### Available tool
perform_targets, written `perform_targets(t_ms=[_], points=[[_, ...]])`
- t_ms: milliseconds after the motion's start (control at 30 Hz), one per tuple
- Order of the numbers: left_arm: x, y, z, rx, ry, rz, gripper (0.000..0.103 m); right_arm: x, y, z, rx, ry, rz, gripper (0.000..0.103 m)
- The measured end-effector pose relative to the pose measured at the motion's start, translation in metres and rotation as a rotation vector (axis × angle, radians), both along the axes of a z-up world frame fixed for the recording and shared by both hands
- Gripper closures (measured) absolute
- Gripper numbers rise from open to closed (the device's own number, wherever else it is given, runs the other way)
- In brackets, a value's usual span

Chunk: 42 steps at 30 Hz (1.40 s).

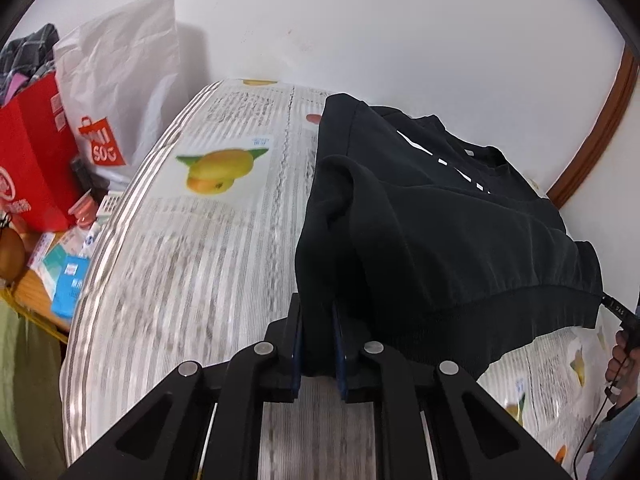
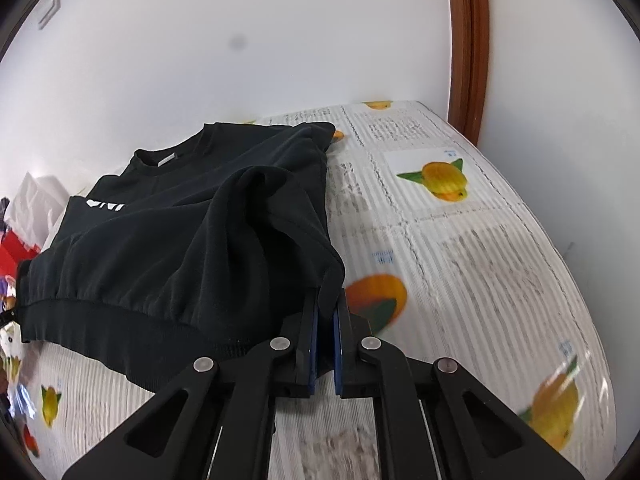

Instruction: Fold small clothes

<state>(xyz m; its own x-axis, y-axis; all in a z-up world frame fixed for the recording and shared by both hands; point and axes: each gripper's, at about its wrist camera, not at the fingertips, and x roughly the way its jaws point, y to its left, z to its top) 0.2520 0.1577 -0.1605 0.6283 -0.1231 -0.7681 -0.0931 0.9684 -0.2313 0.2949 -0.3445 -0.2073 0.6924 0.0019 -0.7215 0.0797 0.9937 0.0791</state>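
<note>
A small black sweatshirt [image 1: 452, 224] with white lettering lies on a table covered with a newspaper-and-lemon print cloth [image 1: 192, 256]. Both sleeves are folded in over its body. My left gripper [image 1: 317, 320] is shut on the bottom-left hem corner and holds it up off the table. The sweatshirt also shows in the right wrist view [image 2: 192, 240]. My right gripper [image 2: 327, 312] is shut on the bottom-right hem corner and lifts it too. The ribbed hem hangs between the two grippers above the cloth.
The print cloth [image 2: 460, 264] extends right to the table's edge. A white wall stands behind, with a brown wooden frame [image 2: 468, 40] at the right. A white shopping bag [image 1: 120, 80], a red bag [image 1: 32, 152] and small boxes [image 1: 68, 272] crowd the left.
</note>
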Motion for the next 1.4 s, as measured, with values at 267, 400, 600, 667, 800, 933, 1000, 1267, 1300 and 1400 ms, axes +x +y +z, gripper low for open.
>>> perform_targets(t_ms=[267,400,600,667,800,933,1000,1267,1300,1400], points=[[-0.055,-0.010,0.001,0.039,0.014,-0.014,0.091,-0.046,0.001,-0.004,-0.032,0.007,0.007,0.097],[-0.077,-0.014,0.000,0.061,0.017,-0.015,0.090,-0.070,0.001,-0.005,-0.038,0.012,0.007,0.097],[-0.095,-0.017,0.002,0.055,0.017,-0.012,0.090,-0.095,0.004,-0.004,-0.066,0.023,-0.009,0.096],[-0.100,-0.019,0.002,0.068,0.017,-0.017,0.090,-0.104,0.006,-0.002,-0.081,0.027,-0.020,0.093],[-0.114,-0.024,0.007,0.111,0.004,-0.020,0.087,-0.121,0.009,0.006,-0.098,0.008,-0.024,0.086],[-0.130,-0.027,0.013,0.131,-0.014,-0.028,0.087,-0.138,0.017,0.009,-0.107,-0.010,0.004,0.076],[-0.136,-0.029,0.013,0.135,-0.010,-0.036,0.082,-0.144,0.022,0.007,-0.103,-0.010,0.023,0.073],[-0.158,-0.048,0.000,0.093,0.026,-0.145,0.079,-0.159,0.045,-0.032,-0.076,0.082,0.111,0.073],[-0.159,-0.053,-0.003,0.101,0.032,-0.159,0.079,-0.160,0.048,-0.037,-0.076,0.089,0.119,0.073],[-0.157,-0.067,-0.013,0.137,0.049,-0.186,0.079,-0.159,0.057,-0.047,-0.089,0.088,0.127,0.073]])
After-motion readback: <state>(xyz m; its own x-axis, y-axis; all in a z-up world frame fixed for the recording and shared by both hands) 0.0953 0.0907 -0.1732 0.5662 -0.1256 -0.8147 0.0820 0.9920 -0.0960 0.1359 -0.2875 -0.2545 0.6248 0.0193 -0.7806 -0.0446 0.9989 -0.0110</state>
